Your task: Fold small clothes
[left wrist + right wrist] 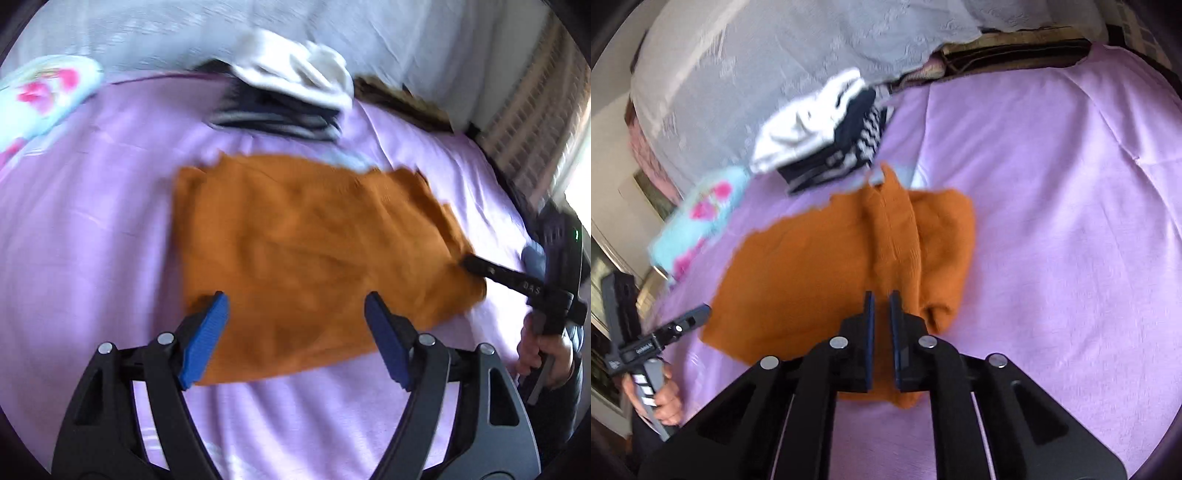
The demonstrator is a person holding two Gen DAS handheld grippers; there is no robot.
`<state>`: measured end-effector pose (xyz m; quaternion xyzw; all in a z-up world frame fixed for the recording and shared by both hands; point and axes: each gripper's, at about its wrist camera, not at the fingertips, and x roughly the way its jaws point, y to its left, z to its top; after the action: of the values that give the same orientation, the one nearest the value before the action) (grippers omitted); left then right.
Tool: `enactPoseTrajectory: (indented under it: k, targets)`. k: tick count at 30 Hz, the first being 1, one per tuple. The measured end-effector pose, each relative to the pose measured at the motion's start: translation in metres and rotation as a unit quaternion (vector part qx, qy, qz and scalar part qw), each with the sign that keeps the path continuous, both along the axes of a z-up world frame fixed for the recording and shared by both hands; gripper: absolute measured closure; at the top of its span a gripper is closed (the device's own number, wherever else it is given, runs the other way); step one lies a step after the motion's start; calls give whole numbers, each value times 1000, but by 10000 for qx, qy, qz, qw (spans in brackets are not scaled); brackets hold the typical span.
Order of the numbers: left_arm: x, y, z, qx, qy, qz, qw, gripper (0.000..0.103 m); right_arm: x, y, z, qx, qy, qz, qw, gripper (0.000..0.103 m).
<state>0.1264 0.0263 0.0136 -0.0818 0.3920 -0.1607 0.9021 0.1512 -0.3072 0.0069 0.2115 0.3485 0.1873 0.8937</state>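
Observation:
An orange knitted garment (306, 254) lies partly folded on the lilac bed sheet (92, 221); it also shows in the right wrist view (812, 277). My left gripper (295, 314) is open and empty, hovering over the garment's near edge. My right gripper (881, 306) is shut on the garment's near fold, its blue pads pinching the orange cloth. In the left wrist view the right gripper (469, 264) touches the garment's right edge. The left gripper (698, 315) shows at the left of the right wrist view.
A pile of white and dark striped clothes (291, 96) lies at the far side of the bed (827, 136). A light blue cloth with pink flowers (44, 96) lies at the left. A grey blanket (369, 33) lies behind. A radiator (535, 122) stands at the right.

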Motion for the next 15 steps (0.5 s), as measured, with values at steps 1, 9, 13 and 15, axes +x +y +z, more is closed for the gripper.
enactPoseTrajectory:
  k: [1, 9, 13, 15]
  targets:
    - [4, 7, 12, -218, -75, 21, 9997, 25, 6, 11, 9, 11, -49, 165, 9999, 92]
    - [66, -36, 23, -164, 69, -106, 9998, 17, 88, 89, -12, 465, 660, 1036, 9913, 85]
    - [84, -29, -20, -18, 306, 84, 9995, 17, 89, 60, -33, 517, 731, 888, 9920, 103]
    - [83, -20, -21, -55, 127, -70, 9999, 20, 84, 30, -24, 412, 582, 468, 9964, 103]
